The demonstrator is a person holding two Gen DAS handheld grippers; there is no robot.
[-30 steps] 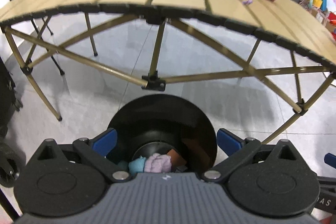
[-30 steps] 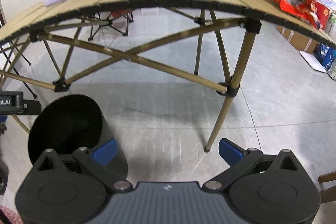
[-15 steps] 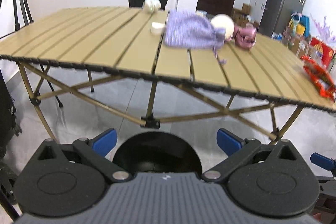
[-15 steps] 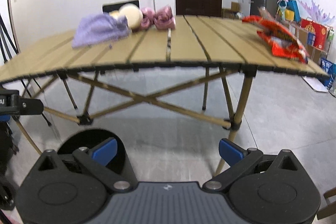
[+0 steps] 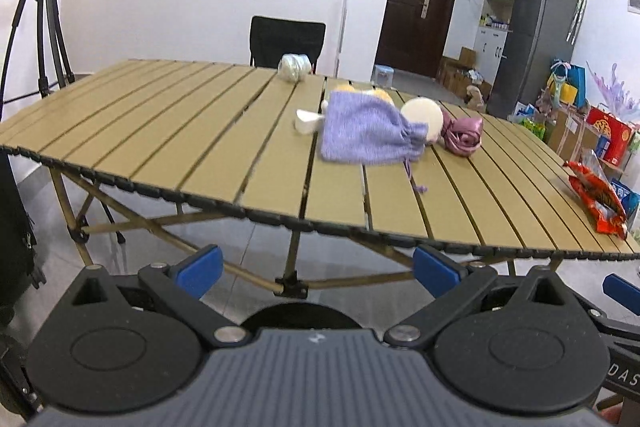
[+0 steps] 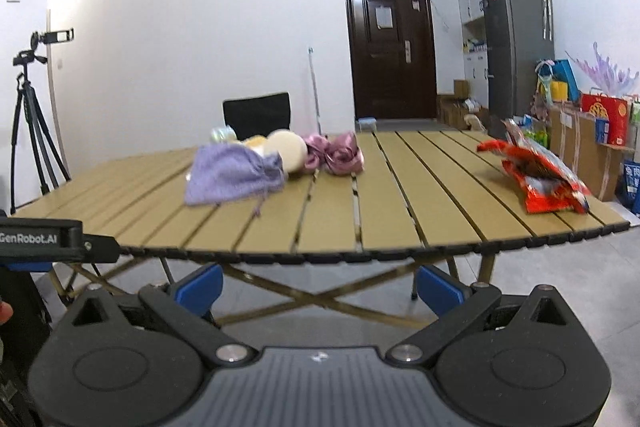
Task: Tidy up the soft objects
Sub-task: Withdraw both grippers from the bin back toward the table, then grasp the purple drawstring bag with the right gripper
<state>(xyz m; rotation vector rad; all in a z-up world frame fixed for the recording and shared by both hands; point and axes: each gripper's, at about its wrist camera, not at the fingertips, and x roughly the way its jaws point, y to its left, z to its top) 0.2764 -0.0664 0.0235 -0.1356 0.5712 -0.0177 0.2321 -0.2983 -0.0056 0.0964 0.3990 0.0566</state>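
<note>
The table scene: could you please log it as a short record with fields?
surface: slatted folding table
soft items: purple drawstring pouch, cream round pad, pink satin piece, clustered mid-table
far edge: whitish bundle
other: red snack bag near the table's right end
left gripper: open, empty, short of the table
right gripper: open, empty, short of the table

Lilac knit drawstring pouch (image 5: 366, 135) centre frame; cream round puff (image 5: 422, 115); mauve satin scrunchie (image 5: 464, 137); red snack bag (image 6: 538, 175) right; tan slatted table (image 5: 160, 131); blue-tipped black grippers.
</note>
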